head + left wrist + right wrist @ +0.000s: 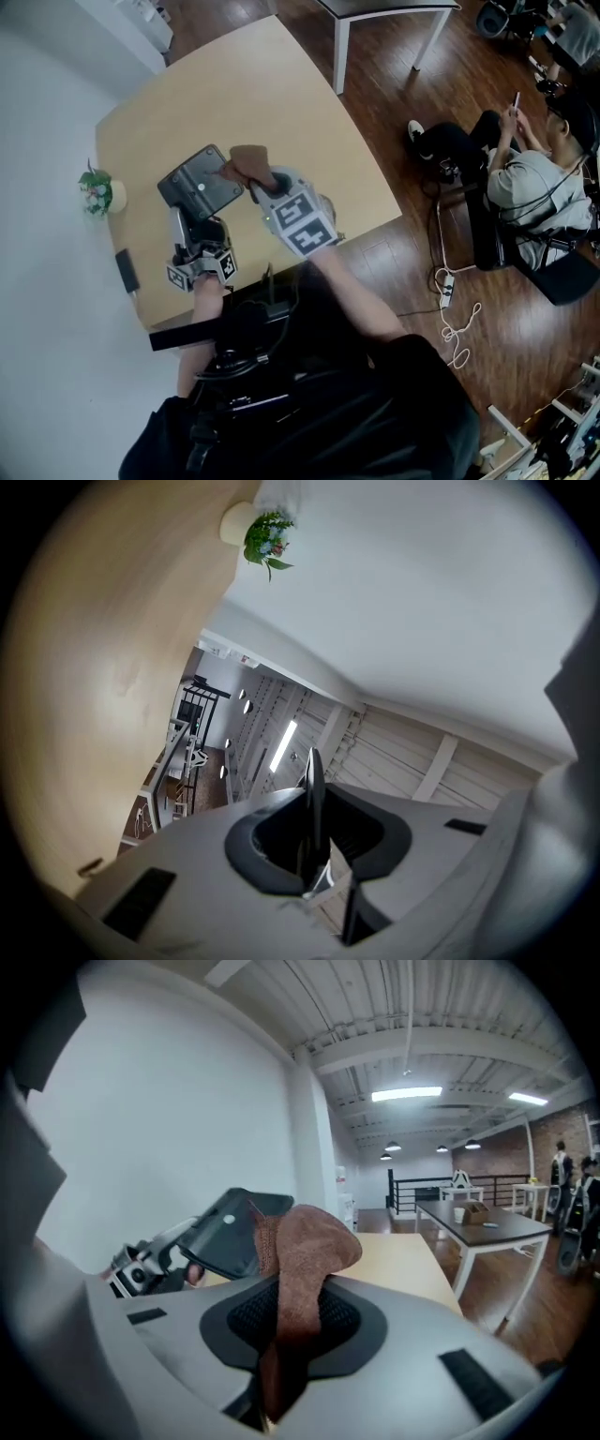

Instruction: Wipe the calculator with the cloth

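In the head view my left gripper (191,221) holds a dark grey calculator (200,178) tilted up above the tan table (281,103). Its jaws are shut on the calculator's near edge. From the left gripper view the calculator (314,803) shows edge-on as a thin dark blade between the jaws of the left gripper (315,841). My right gripper (257,187) is shut on a brown cloth (248,163), which lies against the calculator's right edge. The right gripper view has the cloth (302,1260) rising out of the jaws of the right gripper (289,1340), with the calculator (223,1237) just behind it.
A small potted plant (97,190) stands at the table's left edge by the white wall, and a dark flat object (127,270) lies near the front left corner. A white-legged table (342,47) stands beyond. A seated person (530,187) and floor cables (455,319) are at the right.
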{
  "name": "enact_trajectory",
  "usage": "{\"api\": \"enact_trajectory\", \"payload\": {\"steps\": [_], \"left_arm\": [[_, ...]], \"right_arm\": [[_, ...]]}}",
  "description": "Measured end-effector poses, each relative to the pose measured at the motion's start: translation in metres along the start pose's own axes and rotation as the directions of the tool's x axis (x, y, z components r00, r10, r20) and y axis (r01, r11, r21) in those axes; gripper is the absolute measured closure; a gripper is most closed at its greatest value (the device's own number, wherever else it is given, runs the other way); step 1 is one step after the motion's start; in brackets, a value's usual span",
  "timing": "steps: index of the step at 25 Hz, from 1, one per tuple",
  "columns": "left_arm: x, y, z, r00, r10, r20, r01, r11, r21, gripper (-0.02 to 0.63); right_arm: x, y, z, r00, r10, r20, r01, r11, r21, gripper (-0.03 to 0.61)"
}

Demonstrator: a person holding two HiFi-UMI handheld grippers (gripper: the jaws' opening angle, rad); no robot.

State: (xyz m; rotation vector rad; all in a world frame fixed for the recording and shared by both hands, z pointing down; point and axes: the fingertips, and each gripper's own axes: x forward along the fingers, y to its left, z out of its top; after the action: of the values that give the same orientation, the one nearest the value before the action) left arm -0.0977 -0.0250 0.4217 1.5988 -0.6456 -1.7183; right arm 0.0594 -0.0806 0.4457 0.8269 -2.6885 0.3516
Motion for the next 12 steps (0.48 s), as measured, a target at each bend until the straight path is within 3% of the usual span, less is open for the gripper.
{"api": "enact_trajectory", "payload": {"steps": [3,5,8,12], "left_arm": [[0.003,0.002,-0.006,0.999,0.020,-0.038,-0.019,1.000,0.019,0.543],[0.004,0.005,-0.009,0.997,0.043,-0.067,-0.040,0.999,0.034,0.543],[0.004,0.009,-0.015,0.993,0.063,-0.103,-0.058,0.997,0.047,0.543],[0.009,0.007,-0.034,0.982,0.062,-0.179,-0.050,0.996,0.073,0.543]], "right_arm": [[-0.011,-0.030,-0.006,0.997,-0.079,-0.018,0.079,0.997,0.026,0.517],[-0.021,-0.027,0.022,0.993,-0.108,0.044,0.112,0.988,-0.105,0.517],[-0.019,0.008,0.083,0.983,-0.046,0.179,0.108,0.931,-0.349,0.515],[0.008,0.034,0.117,0.980,-0.003,0.201,0.103,0.868,-0.487,0.515]]}}
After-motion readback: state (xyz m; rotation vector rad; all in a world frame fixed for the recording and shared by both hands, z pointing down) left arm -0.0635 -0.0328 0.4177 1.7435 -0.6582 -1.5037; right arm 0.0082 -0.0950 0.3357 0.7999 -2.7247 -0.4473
